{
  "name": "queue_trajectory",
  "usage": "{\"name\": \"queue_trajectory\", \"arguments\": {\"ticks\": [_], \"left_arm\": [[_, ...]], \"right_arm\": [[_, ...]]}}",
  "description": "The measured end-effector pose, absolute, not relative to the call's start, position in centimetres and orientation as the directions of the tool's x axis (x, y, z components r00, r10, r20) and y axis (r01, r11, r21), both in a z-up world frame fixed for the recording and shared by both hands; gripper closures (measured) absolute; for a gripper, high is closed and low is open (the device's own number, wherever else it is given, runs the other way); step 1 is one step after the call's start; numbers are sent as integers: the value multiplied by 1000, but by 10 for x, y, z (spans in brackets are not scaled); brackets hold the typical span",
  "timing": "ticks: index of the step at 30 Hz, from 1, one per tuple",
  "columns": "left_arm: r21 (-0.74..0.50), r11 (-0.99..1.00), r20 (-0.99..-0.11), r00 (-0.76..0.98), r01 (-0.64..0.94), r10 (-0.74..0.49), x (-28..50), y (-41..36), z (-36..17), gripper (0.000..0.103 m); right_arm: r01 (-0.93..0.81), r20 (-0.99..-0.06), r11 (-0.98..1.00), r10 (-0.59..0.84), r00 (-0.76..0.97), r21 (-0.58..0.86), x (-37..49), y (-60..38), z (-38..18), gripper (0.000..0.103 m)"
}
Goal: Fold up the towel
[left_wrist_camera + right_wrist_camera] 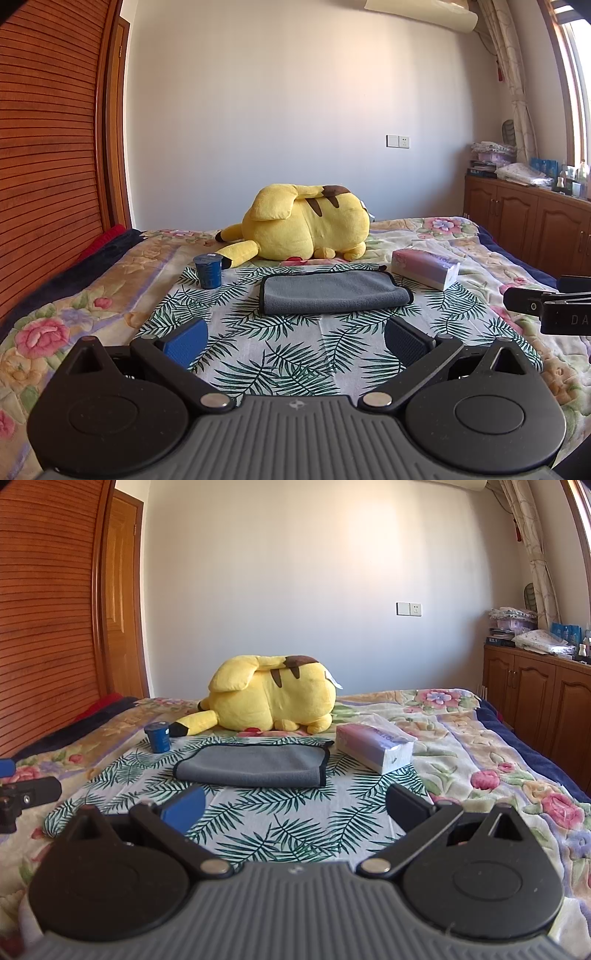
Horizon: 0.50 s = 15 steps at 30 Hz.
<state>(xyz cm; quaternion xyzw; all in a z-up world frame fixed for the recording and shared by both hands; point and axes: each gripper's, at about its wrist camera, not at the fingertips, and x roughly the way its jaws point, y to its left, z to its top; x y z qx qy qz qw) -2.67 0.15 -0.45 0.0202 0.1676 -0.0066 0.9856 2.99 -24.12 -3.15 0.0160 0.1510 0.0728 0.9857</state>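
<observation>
A grey towel point(334, 291) with black trim lies folded on a palm-leaf cloth point(295, 354) on the bed; it also shows in the right wrist view point(255, 766). My left gripper point(295, 341) is open and empty, held back from the towel's near edge. My right gripper point(295, 808) is open and empty, also short of the towel. Each gripper's side shows in the other's view: the right gripper point(546, 306) at the right edge, the left gripper point(22, 797) at the left edge.
A yellow plush toy point(306, 225) lies behind the towel. A blue cup point(208, 271) stands at the towel's left, a tissue pack point(424, 267) at its right. A wooden wardrobe point(48, 147) is at the left, wooden cabinets point(524, 221) at the right.
</observation>
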Motion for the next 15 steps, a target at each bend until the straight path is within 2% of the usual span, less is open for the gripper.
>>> {"name": "queue_trajectory", "arguments": {"ticks": [15], "left_arm": [[40,999,-331,944,19,-5,-27,1,-5,16]], "right_arm": [[-138,-295,989,148,944,53,30,-241,-32,0]]}}
